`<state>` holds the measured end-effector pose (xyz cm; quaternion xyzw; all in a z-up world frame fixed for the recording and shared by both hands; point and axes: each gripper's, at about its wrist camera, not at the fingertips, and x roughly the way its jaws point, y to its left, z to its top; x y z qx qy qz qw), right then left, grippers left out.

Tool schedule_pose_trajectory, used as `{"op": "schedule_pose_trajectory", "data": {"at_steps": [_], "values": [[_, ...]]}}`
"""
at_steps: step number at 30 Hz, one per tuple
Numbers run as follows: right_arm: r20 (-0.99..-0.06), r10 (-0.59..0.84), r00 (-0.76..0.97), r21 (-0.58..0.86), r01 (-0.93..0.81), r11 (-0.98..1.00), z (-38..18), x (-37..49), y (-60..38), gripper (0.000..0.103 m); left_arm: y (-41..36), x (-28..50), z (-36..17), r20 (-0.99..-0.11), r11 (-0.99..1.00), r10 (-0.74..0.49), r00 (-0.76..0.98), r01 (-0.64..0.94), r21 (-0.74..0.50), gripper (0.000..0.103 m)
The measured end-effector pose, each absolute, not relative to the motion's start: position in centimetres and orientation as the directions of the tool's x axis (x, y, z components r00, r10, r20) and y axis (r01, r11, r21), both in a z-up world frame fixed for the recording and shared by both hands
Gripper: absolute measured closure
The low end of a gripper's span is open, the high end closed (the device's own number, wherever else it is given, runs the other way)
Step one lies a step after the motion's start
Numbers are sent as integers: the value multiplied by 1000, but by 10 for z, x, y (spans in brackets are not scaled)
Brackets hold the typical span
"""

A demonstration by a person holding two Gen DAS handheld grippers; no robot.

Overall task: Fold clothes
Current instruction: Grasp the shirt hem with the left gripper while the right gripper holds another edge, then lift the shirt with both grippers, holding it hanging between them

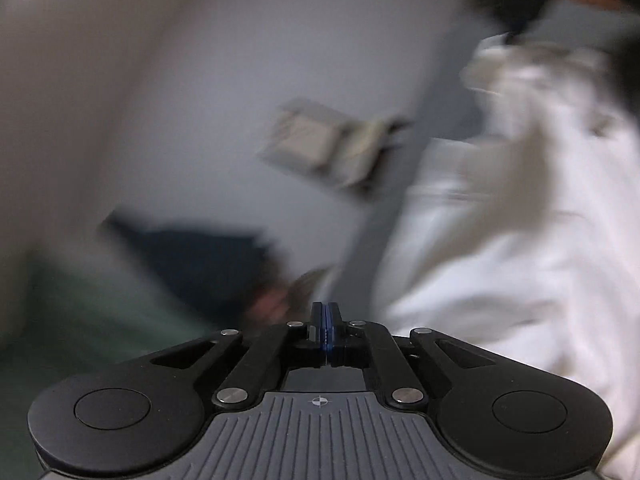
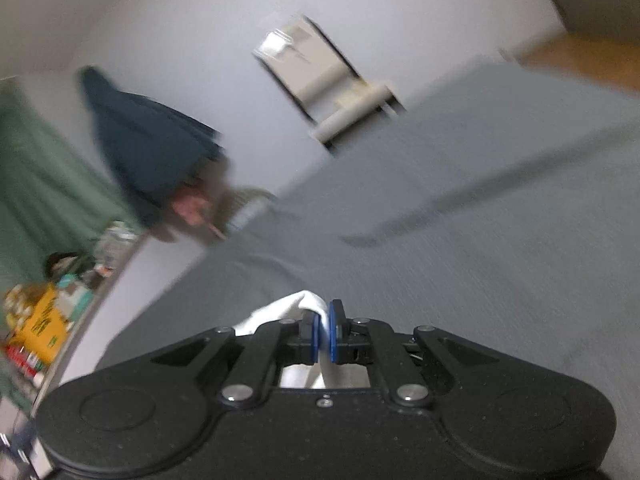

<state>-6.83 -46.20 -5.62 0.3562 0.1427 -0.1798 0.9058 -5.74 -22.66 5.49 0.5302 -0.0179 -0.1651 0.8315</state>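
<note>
While both views are smeared by motion, the stage of the work can still be read in part: a white garment (image 1: 516, 216) is up in the air and bunched, not lying folded on anything. In the left wrist view it hangs as a loose, rumpled mass at the right of the picture, with long soft creases and no flat, squared edges. That would fit a piece being lifted or shaken out before folding, or one being carried between folds; the pictures do not settle which. In my judgement the folding of this piece is not finished.

The right gripper (image 2: 325, 336) has its jaws clamped on a corner or edge of the white cloth, which pokes out to the left of the blue pads and shows again behind them. The left gripper (image 1: 326, 330) has its jaws pressed together with nothing visible between them, and the garment hangs just to its right without clearly touching it.

Below the right gripper spreads a grey bed (image 2: 480, 208), smooth but for one long crease. The cloth looks thin, plain and limp, so it will likely sag and swing from a single held corner.
</note>
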Motion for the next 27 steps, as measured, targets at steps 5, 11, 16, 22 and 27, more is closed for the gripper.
{"op": "schedule_pose_trajectory", "data": {"at_steps": [5,11,16,22,27], "values": [[-222,-196,955,358,267,895,-7,-79,-398,97,-186,-67,86,-146,529,-256,956,264,806,98],[-238,-248,939,295,313,903,6,-84,-379,97,-183,-90,67,-231,393,-395,889,391,833,4],[-271,-274,923,391,366,844,3,-90,-394,97,-198,-89,65,-228,332,-502,834,430,840,0],[-295,-252,922,445,366,817,-15,-83,-407,97,-225,-62,74,-303,239,-581,755,515,823,0],[-302,-233,924,519,364,773,-27,-82,-421,97,-250,-32,63,-442,59,-579,685,576,815,0]]}}
